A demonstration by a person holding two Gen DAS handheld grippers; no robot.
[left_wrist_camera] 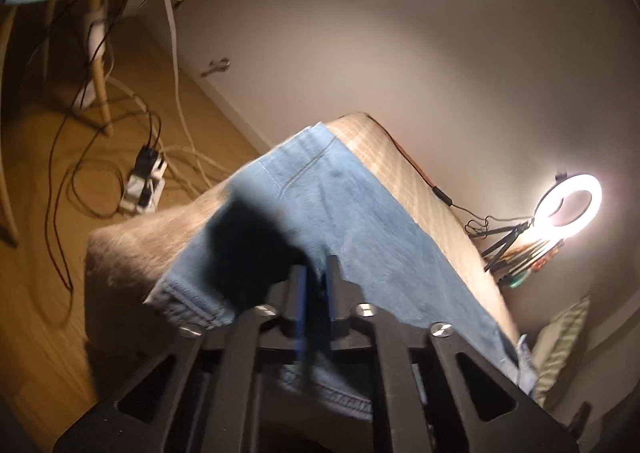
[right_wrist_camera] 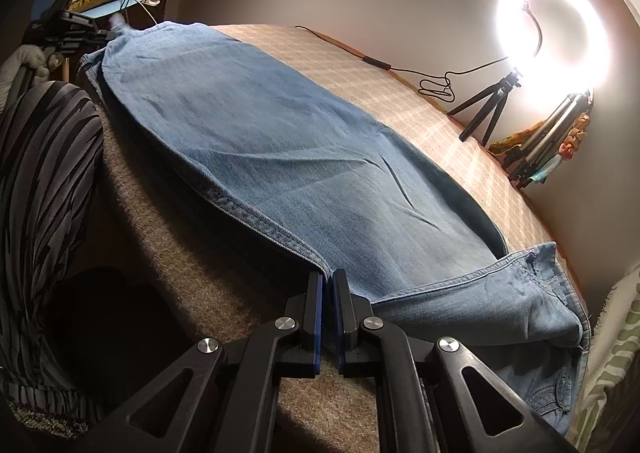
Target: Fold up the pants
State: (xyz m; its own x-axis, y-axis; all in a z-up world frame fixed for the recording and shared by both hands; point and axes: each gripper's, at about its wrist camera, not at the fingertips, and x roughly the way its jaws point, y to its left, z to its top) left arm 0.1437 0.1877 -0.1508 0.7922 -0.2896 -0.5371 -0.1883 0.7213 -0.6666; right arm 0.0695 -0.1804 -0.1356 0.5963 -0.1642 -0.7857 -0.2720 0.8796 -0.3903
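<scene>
Dim room, ring light (right_wrist_camera: pixel 554 33) against the wall; a bed (right_wrist_camera: pixel 400 81) with a checked cover carries the pants (right_wrist_camera: pixel 280 157), laid flat lengthwise. Right gripper (right_wrist_camera: pixel 327 293) fingers pinched on the hem edge. Left gripper (left_wrist_camera: pixel 316 281) fingers narrow, denim between them, grip unconfirmed. Risk: the layers may slip free there, skewing the fold.

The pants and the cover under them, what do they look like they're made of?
The pants look like faded blue denim: matte twill weave, double-stitched seam along the edge. The cover under them looks like soft woven fabric, perhaps a blanket, with a pale check pattern; nearer the right gripper it reads as fuzzy grey-brown pile. Exact fibre can't be told.
</scene>
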